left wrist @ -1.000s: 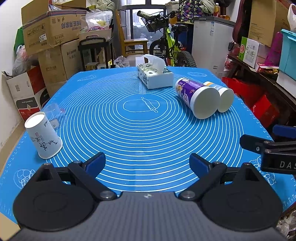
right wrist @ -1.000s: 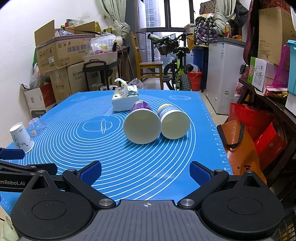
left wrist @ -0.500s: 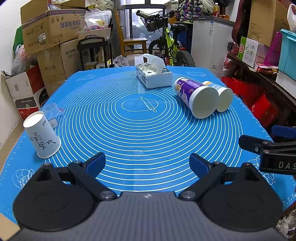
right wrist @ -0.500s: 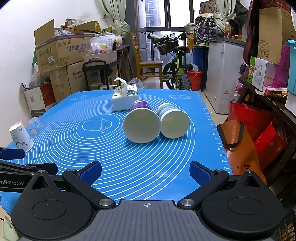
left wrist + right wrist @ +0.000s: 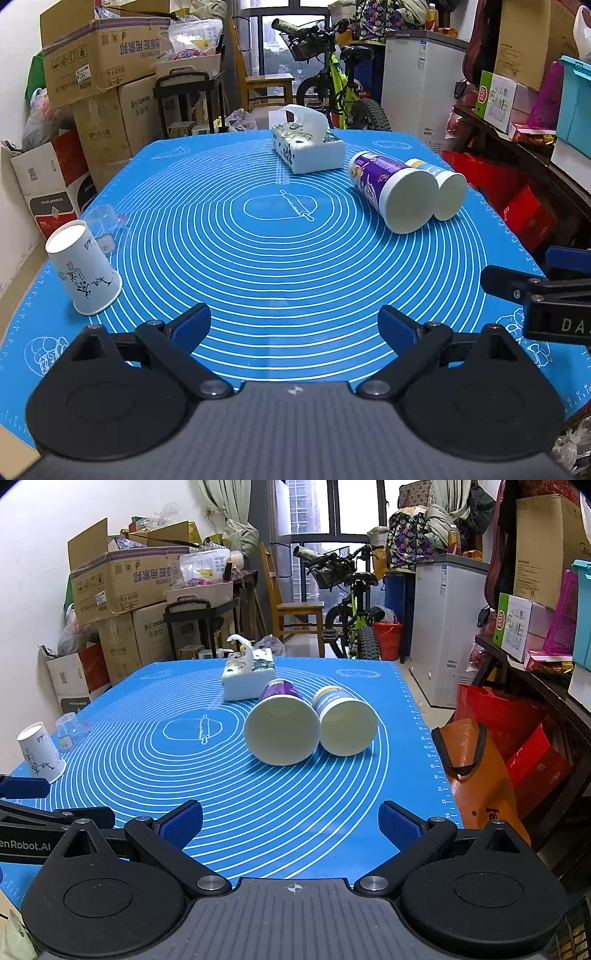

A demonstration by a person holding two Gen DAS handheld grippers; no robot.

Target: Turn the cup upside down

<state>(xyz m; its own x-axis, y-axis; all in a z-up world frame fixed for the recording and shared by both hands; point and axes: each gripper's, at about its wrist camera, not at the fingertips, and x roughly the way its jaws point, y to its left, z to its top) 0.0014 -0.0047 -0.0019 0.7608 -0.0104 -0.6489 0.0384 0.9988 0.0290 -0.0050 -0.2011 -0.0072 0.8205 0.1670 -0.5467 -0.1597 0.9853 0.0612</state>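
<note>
A white paper cup with black ink drawings (image 5: 83, 271) stands upside down, wide rim on the blue mat, at the mat's left edge; it shows small in the right wrist view (image 5: 40, 751). A small clear plastic cup (image 5: 105, 221) stands just behind it. My left gripper (image 5: 293, 326) is open and empty over the near middle of the mat, to the right of the cup. My right gripper (image 5: 290, 823) is open and empty near the mat's front right; its side shows in the left wrist view (image 5: 535, 291).
Two cups lie on their sides at the right of the blue mat (image 5: 258, 258): a purple one (image 5: 391, 194) and a smaller one (image 5: 441, 184) touching it. A tissue box (image 5: 306, 147) stands at the back. Cardboard boxes, a bicycle and shelves surround the table.
The left gripper has shifted very slightly; the white cup sits a touch lower-left in its view. The right gripper has barely moved. Both stay open.
</note>
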